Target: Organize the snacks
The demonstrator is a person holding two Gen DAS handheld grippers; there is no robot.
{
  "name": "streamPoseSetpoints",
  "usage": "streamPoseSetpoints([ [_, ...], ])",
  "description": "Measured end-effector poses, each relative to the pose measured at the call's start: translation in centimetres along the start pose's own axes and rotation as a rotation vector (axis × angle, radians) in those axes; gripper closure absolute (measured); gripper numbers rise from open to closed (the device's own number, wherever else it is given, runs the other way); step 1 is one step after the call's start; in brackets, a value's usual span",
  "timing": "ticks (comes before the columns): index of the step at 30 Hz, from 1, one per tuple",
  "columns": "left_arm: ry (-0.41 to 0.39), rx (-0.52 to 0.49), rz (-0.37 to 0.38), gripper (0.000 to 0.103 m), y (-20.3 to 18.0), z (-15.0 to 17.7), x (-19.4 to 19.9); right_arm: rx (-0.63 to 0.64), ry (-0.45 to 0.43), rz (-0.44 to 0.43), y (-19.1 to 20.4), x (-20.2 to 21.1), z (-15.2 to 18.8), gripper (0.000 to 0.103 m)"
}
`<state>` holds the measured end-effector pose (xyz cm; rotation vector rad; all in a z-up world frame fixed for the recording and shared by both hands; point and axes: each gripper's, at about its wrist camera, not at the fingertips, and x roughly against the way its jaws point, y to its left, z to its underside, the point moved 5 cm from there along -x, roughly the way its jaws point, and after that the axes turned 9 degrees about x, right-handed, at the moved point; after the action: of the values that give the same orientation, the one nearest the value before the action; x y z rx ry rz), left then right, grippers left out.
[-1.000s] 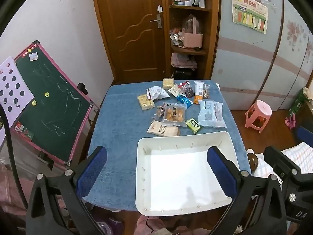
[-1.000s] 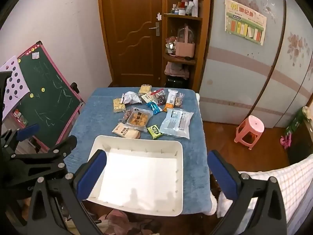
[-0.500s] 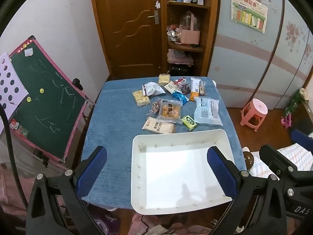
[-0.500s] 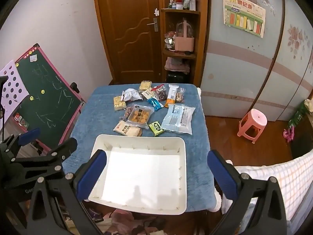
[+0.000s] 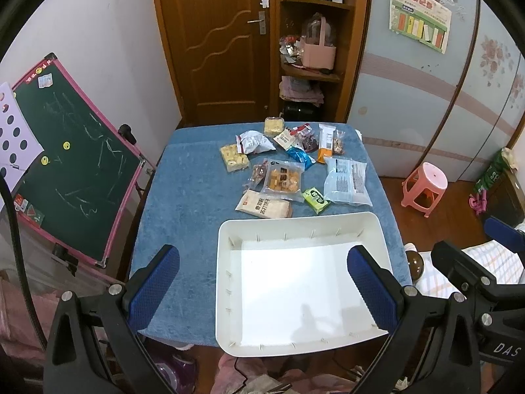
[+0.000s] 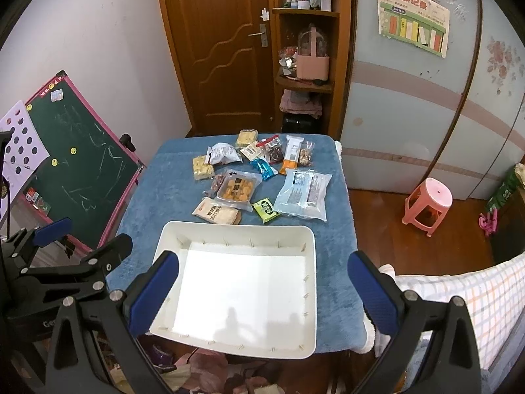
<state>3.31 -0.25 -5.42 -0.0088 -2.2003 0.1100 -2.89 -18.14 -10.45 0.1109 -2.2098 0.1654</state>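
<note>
Both the left gripper [image 5: 262, 287] and right gripper [image 6: 262, 289] hover wide open and empty over the white bin [image 6: 308, 239], snack packets [image 6: 259, 177] clustered at twelve o'clock.

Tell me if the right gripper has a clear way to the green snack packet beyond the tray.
Probably yes. The right gripper is open and empty, and the green packet lies uncovered just past the white tray, so it only has to pass over the empty tray.
</note>
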Motion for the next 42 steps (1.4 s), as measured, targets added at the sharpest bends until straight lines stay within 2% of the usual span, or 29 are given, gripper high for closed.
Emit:
streamPoseSetpoints([
  [42,0.032,0.041,-0.007,0.001,1.0,1.6,0.1,0.001,0.021,-0.031,0.9,-0.5,0.9,0.000],
])
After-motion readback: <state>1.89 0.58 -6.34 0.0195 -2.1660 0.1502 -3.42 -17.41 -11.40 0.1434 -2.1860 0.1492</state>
